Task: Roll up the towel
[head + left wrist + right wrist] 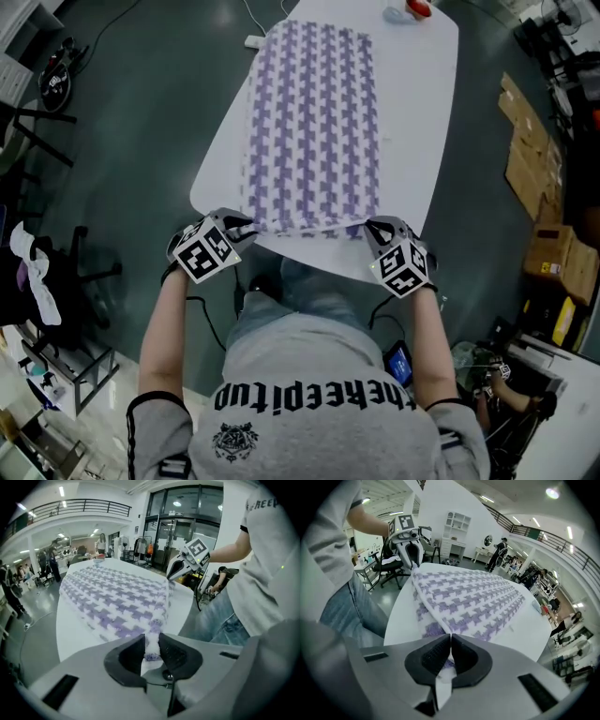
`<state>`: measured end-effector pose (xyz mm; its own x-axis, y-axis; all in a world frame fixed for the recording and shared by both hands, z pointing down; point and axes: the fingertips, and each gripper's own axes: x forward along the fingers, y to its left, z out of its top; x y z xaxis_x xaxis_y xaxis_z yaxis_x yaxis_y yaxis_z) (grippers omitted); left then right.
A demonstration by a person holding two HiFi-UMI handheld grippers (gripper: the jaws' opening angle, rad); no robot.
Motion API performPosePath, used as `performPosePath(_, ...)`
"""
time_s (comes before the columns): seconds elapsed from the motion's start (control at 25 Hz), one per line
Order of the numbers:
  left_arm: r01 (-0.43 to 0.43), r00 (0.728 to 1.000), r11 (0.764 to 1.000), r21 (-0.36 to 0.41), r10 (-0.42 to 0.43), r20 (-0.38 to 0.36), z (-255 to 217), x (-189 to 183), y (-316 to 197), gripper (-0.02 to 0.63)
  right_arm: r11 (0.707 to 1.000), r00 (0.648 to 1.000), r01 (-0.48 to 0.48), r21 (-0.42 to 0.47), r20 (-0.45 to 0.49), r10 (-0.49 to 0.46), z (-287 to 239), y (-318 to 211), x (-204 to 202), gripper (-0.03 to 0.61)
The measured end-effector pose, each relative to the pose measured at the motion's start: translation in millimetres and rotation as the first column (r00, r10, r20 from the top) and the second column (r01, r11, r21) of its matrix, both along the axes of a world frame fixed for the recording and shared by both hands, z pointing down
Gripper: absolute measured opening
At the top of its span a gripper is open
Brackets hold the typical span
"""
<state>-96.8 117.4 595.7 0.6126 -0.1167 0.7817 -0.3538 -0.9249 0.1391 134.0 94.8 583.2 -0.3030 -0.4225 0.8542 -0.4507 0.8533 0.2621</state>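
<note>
On the white table (427,103), the purple-checked towel (314,122) is lying flat, its near edge being held up, probably to start the roll. The left gripper (242,227) and right gripper (372,229) are each pinching a corner. Only the gripper views are showing it clamped: left jaws slightly parted round a fold, right nearly touching.

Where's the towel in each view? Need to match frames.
Head view: the towel lies lengthwise up the upper middle, with its near edge lifted just above the picture's centre.
Left gripper view: centre-left, one corner running down into the left gripper.
Right gripper view: centre, spreading right, one corner in the right gripper.
Shared landmark: the white table under it.
</note>
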Motion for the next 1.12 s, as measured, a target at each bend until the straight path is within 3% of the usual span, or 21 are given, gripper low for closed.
performPosePath(0.16, 0.043, 0.998, 0.993, -0.112, -0.049, -0.047, -4.3, 4.5, -16.6, 0.091, 0.999, 0.998, 0.034, 0.017, -0.05, -0.033, 11.1, -14.9, -0.5, 0.009)
performPosePath(0.28, 0.136, 0.984, 0.978, -0.159, -0.152, -0.092, -8.3, -0.4, -34.6, 0.091, 0.999, 0.996, 0.045, 0.026, -0.073, -0.043, 17.4, -25.3, -4.1, 0.008)
performPosePath(0.36, 0.218, 0.973, 0.969, -0.118, -0.225, -0.051, -4.1, -13.0, -50.2, 0.092, 0.998, 0.996, 0.037, 0.042, -0.083, -0.033, 21.3, -33.0, -6.7, 0.008)
performPosePath(0.44, 0.238, 0.97, 0.971, 0.011, -0.239, 0.036, 1.2, -26.6, -63.6, 0.092, 0.997, 0.996, 0.024, 0.067, -0.084, -0.018, 22.0, -41.8, -8.9, 0.008)
performPosePath(0.56, 0.147, 0.979, 0.961, 0.235, -0.175, 0.102, -11.6, -31.1, -72.7, 0.092, 0.996, 0.998, 0.006, 0.091, -0.065, 0.0, 14.8, -53.4, -9.5, 0.008)
performPosePath(0.68, -0.001, 0.999, 0.941, 0.339, -0.011, 0.033, -38.8, -10.1, -47.1, 0.092, 0.992, 0.999, -0.03, 0.125, -0.009, 0.032, -1.8, -54.8, -6.4, 0.009)
performPosePath(0.76, -0.137, 0.991, 0.932, 0.335, 0.126, 0.053, -37.9, 3.2, -17.5, 0.1, 0.991, 0.998, -0.039, 0.125, 0.049, 0.033, -13.8, -46.6, -6.1, 0.009)
performPosePath(0.84, -0.236, 0.97, 0.926, 0.294, 0.205, 0.134, -19.0, 6.6, 3.9, 0.157, 0.996, 0.997, -0.007, 0.09, 0.082, -0.001, -17.1, -27.7, -6.5, 0.009)
performPosePath(0.96, -0.256, 0.951, 0.936, 0.24, 0.199, 0.239, 14.3, 0.3, 14.5, 0.204, 0.996, 0.995, 0.086, 0.019, 0.047, -0.087, -1.3, 12.5, -2.2, 0.026)
performPosePath(1.12, -0.233, 0.936, 0.95, 0.21, 0.161, 0.313, 35.5, -10.6, 12.2, 0.207, 0.982, 0.982, 0.179, -0.065, -0.054, -0.182, 33.3, 45.3, 9.1, 0.113)
